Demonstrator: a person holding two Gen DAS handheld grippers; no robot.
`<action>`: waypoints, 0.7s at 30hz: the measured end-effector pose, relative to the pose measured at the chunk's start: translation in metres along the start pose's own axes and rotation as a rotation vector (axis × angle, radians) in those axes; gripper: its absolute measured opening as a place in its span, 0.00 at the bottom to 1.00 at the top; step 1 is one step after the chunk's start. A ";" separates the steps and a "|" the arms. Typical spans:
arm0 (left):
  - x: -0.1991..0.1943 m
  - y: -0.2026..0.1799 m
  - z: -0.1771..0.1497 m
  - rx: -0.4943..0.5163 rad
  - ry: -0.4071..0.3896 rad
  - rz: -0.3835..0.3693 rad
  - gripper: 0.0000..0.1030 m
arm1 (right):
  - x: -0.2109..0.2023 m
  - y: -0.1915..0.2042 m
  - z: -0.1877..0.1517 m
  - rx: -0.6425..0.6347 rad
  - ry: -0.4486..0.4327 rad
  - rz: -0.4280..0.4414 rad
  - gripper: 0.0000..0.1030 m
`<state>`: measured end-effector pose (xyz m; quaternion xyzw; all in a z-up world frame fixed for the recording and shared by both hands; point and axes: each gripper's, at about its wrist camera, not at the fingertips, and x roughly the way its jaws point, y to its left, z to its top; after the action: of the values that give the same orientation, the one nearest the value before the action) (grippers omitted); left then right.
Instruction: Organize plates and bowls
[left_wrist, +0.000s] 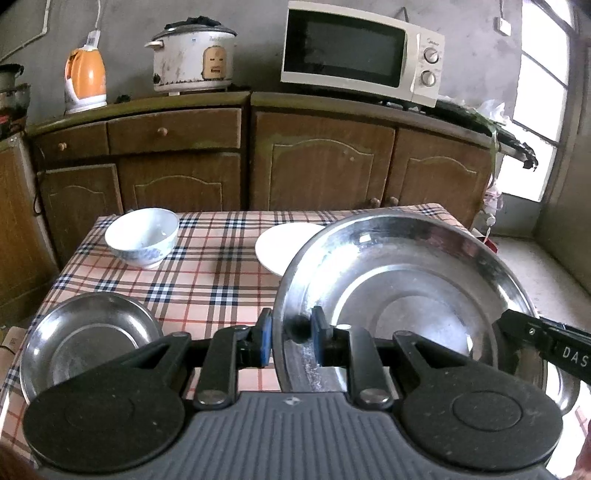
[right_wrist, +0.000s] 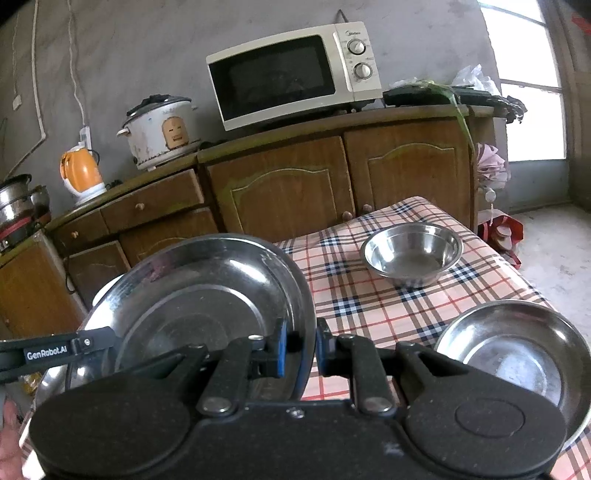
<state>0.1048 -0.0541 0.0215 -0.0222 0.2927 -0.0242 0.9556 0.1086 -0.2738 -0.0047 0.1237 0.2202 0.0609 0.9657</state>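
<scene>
A large steel plate (left_wrist: 406, 280) hangs over the checked tablecloth (left_wrist: 214, 273), held from both sides. My left gripper (left_wrist: 291, 330) is shut on its left rim, blue pads either side of the edge. My right gripper (right_wrist: 302, 343) is shut on the opposite rim of the same plate (right_wrist: 192, 295); its black body (left_wrist: 546, 347) shows at the right of the left wrist view. On the cloth sit a white bowl with blue pattern (left_wrist: 142, 236), a white plate (left_wrist: 284, 247) partly hidden behind the held plate, a smaller steel plate (left_wrist: 88, 339), a steel bowl (right_wrist: 412, 254) and another steel plate (right_wrist: 517, 354).
Brown cabinets (left_wrist: 321, 162) stand just behind the table, carrying a microwave (left_wrist: 354, 51), a rice cooker (left_wrist: 192, 59) and an orange kettle (left_wrist: 85, 79). Bare cloth (right_wrist: 369, 306) lies between the dishes. A bright window (right_wrist: 528, 92) and open floor are at the right.
</scene>
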 end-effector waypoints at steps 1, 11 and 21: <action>-0.002 -0.001 0.000 0.001 -0.003 -0.002 0.20 | -0.002 0.000 0.000 0.001 -0.004 -0.001 0.20; -0.013 -0.007 -0.005 0.012 -0.010 -0.013 0.20 | -0.018 -0.005 -0.001 0.009 -0.015 -0.012 0.20; -0.020 -0.011 -0.011 0.011 -0.008 -0.021 0.20 | -0.029 -0.008 -0.002 0.011 -0.024 -0.020 0.20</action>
<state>0.0812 -0.0645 0.0243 -0.0199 0.2885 -0.0358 0.9566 0.0826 -0.2860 0.0035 0.1274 0.2099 0.0487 0.9682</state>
